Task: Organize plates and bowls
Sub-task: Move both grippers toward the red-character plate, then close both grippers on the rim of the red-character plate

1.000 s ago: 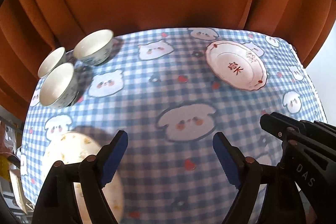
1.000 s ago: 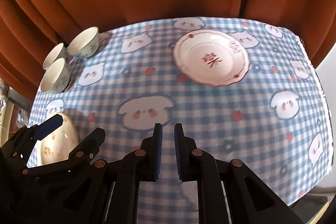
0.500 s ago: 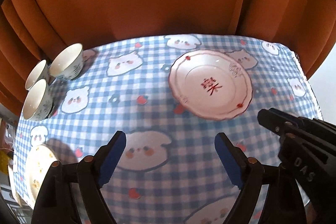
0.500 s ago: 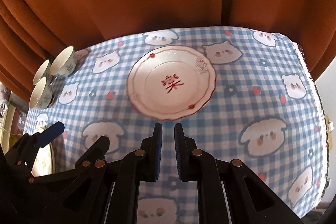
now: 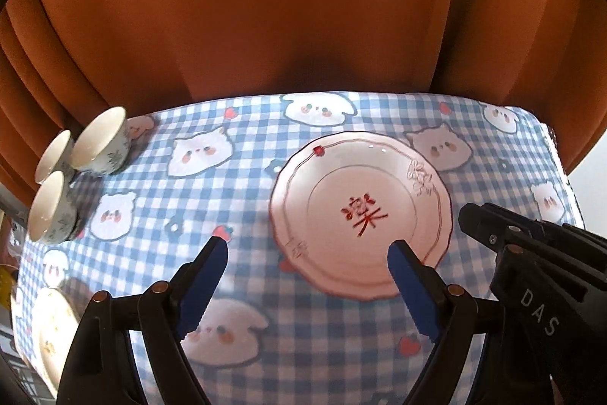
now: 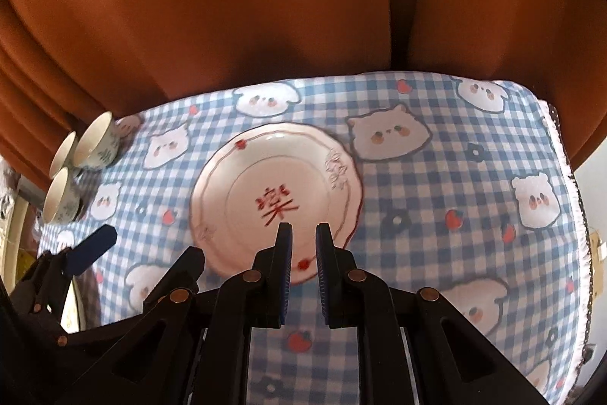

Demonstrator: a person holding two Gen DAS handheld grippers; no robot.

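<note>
Altogether, three small bowls [image 5: 96,143] cluster at the far left edge of the table [image 5: 493,147], and one white plate [image 5: 360,211] with a red character lies mid-cloth. A second plate [image 5: 49,329] shows at the near left. The left gripper [image 5: 307,285] holds its fingers wide apart; the right gripper [image 6: 303,253] keeps a narrow gap, empty.

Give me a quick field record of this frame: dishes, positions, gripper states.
surface: table with blue checked cloth
plate: white plate with red character, flat on the cloth, nothing on it
bowls: three small bowls, clustered at far left edge
second plate: pale patterned plate, near left corner, partly cut off
left hand-held gripper: open, empty, hovering near the plate's near-left rim
right hand-held gripper: narrow gap, empty, over the plate's near rim
backdrop: orange curtain
</note>
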